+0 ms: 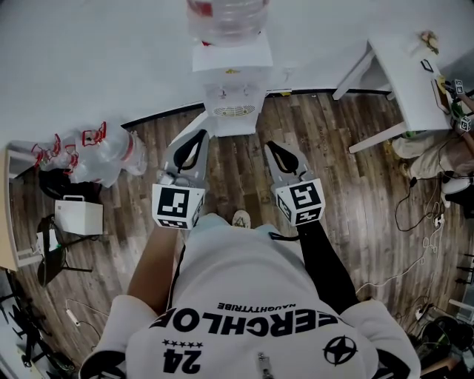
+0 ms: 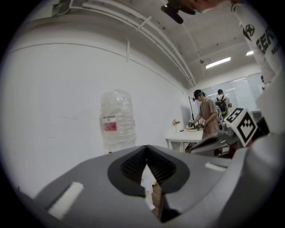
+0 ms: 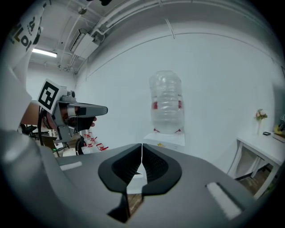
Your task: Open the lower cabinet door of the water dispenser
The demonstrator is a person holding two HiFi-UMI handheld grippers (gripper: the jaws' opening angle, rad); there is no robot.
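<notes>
The left gripper (image 1: 198, 137) and right gripper (image 1: 272, 146) were held closed and empty, facing the water dispenser (image 1: 233, 81), seemingly because its lower cabinet door, which could not be made out, was the target.

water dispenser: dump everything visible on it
The water dispenser is a white, plastic-looking box standing upright on the wood floor by the white wall. A clear inverted bottle with a red label sits on top. The front shows taps above a round drip grille. Lower door not discernible. Nothing else touches it.
</notes>
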